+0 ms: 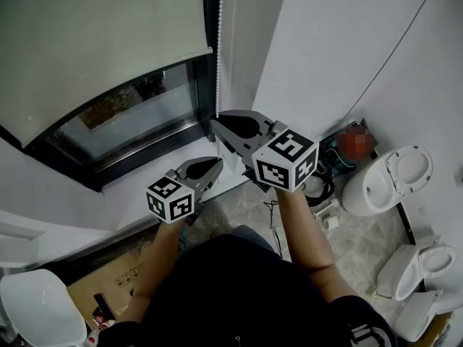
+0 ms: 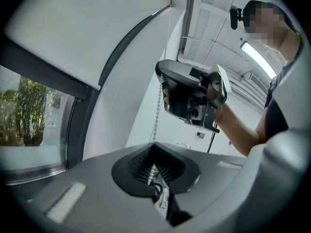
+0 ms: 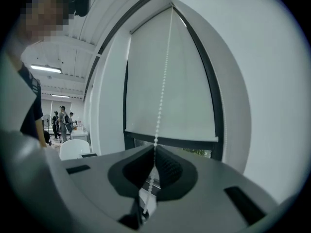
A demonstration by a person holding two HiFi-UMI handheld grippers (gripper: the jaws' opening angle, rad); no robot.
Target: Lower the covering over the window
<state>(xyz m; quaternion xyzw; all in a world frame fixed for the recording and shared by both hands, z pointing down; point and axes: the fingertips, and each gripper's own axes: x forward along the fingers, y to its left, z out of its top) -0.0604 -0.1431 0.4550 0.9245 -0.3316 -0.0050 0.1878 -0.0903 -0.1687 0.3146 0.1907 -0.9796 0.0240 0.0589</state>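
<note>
Nearest, the person's arms reach forward from a dark top (image 1: 239, 280), a gripper in each hand. The left gripper (image 1: 215, 165) sits lower, its fingers closed on the bead chain (image 1: 218, 42), with beads showing between the pads. The right gripper (image 1: 215, 124) is just above and beyond it, its fingers likewise pinched shut on the chain, which runs straight up from them at the window's right edge. Under the grippers lies the white sill (image 1: 137, 186). Past it, the blind (image 1: 94, 42) hangs over most of the window (image 1: 134, 110), its bottom bar stopping short of the sill, so a strip of glass shows with greenery outside. Off to the right, toilets (image 1: 383, 183) stand on the floor.
</note>
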